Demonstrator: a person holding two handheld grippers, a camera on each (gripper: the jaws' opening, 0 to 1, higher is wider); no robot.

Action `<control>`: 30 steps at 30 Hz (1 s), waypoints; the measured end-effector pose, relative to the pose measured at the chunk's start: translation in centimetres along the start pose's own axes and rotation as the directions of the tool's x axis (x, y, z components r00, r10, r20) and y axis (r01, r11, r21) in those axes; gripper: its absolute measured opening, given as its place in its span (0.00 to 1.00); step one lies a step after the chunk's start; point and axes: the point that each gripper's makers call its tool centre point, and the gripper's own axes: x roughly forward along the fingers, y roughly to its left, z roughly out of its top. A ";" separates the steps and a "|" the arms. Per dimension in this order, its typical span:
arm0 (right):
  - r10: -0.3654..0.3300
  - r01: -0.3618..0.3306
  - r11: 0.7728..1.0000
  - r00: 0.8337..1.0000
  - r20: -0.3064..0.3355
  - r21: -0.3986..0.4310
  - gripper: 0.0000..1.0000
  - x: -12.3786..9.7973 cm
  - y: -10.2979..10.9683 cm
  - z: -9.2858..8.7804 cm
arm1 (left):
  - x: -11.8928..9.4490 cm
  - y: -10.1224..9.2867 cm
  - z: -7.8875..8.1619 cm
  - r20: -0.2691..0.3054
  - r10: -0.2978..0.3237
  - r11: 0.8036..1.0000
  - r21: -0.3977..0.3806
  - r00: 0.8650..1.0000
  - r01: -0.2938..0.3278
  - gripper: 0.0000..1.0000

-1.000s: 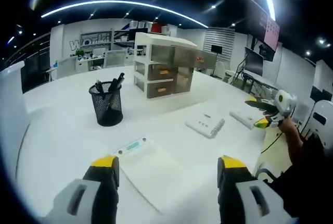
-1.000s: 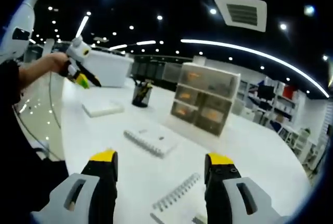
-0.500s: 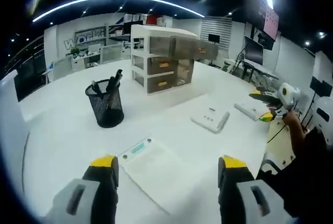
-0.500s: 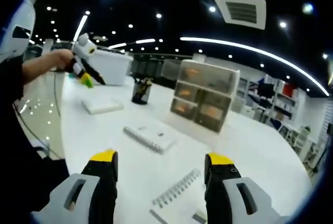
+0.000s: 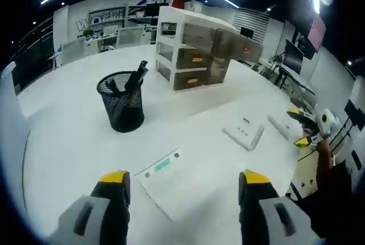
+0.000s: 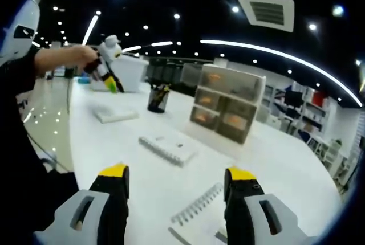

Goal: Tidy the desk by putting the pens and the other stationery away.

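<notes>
Hovering with fingers apart and empty, the left gripper faces the pen holder well ahead; the right gripper likewise.

Item count on the surface: one mesh pen holder, one drawer unit with three tiers, two spiral notebooks, one flat white pad.

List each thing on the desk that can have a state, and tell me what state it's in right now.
Left claw: open, empty.
Right claw: open, empty.
Pen cup: upright, pens inside.
Drawer unit: top drawer pulled out, lower ones shut.
Small notebook: closed, flat.
Near notebook: flat on the desk by the right claw.
White sheet: flat, in front of the left claw.
</notes>
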 end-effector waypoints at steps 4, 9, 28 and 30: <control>0.009 -0.009 1.000 1.000 -0.004 -0.003 0.64 0.1 0.3 -0.1 | 0.5 0.0 0.0 -0.024 0.010 0.999 -0.039 1.000 -0.011 0.71; 0.017 -0.017 1.000 1.000 -0.007 -0.011 0.64 0.1 0.6 0.0 | 0.8 0.2 0.9 0.005 0.013 0.990 -0.143 1.000 -0.012 0.69; 0.051 -0.052 0.998 0.998 -0.037 -0.029 0.64 0.5 1.7 -0.4 | 4.5 0.9 -1.0 -0.225 0.076 0.967 -0.221 0.971 -0.127 0.68; 0.049 -0.051 0.998 0.998 -0.041 -0.032 0.64 0.5 1.7 -0.4 | 4.8 1.4 -1.1 -0.247 0.106 0.968 -0.197 0.963 -0.157 0.68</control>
